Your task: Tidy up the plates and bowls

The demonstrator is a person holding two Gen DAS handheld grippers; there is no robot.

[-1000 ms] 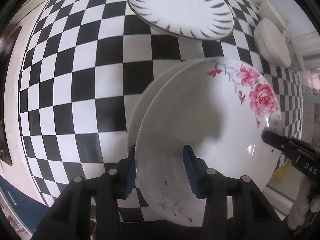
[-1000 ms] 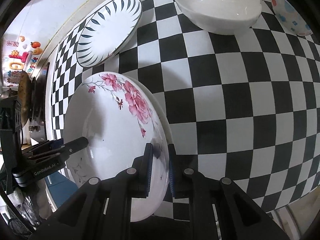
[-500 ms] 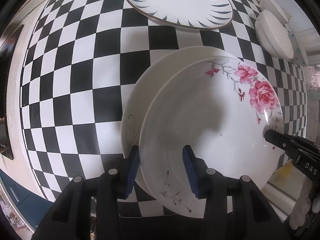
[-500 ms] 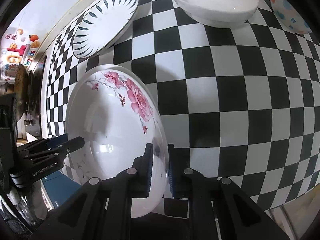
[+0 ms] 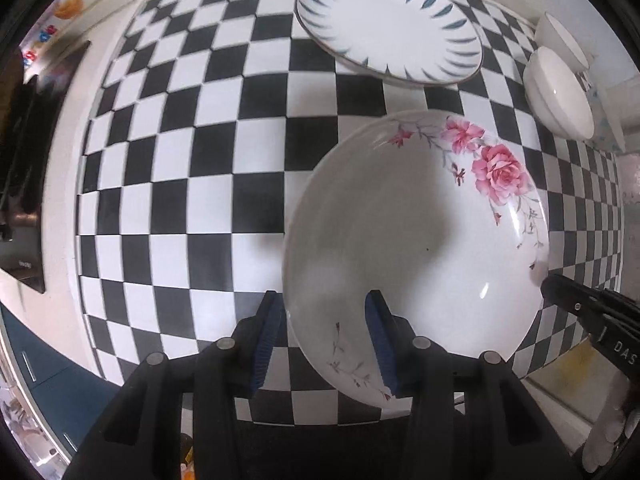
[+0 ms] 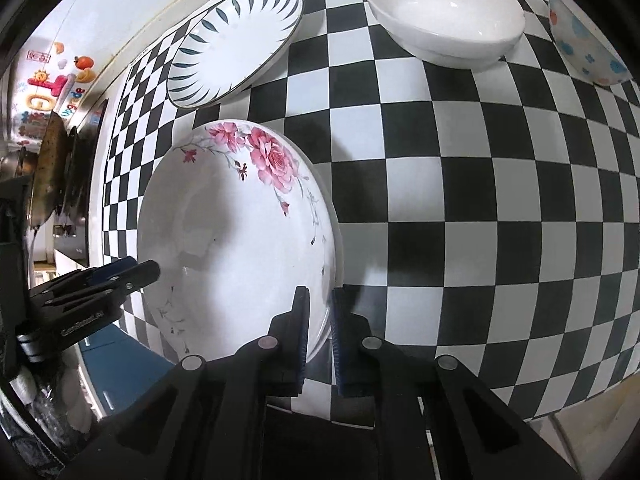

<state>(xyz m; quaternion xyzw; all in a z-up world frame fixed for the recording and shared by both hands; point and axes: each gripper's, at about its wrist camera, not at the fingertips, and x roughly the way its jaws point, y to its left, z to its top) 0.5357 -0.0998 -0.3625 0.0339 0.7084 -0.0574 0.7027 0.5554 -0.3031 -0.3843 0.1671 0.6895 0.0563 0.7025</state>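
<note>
A white deep plate with pink roses (image 5: 420, 220) (image 6: 240, 220) hangs just above the checkered table, and both grippers hold it. My left gripper (image 5: 324, 336) straddles its near rim, one blue pad outside and one inside, pressing on it. My right gripper (image 6: 320, 332) grips the opposite rim, and its jaws are closing tighter on that edge. The right fingers (image 5: 560, 284) show at the plate's far side in the left wrist view. A thin second white rim (image 6: 340, 240) peeks out under the rose plate. The rest of that lower plate is hidden.
A blue-leaf plate (image 5: 388, 28) (image 6: 236, 40) lies at the back. A white bowl (image 5: 558, 92) (image 6: 444, 16) stands to its right, with a dotted bowl (image 6: 584, 36) beyond. The checkered cloth (image 5: 180, 180) is bare on the left. The table edge runs close below the grippers.
The rose plate has shifted left with my left gripper and now covers the plain white plate that showed beside it. The right jaws have pinched slightly closer on the rim.
</note>
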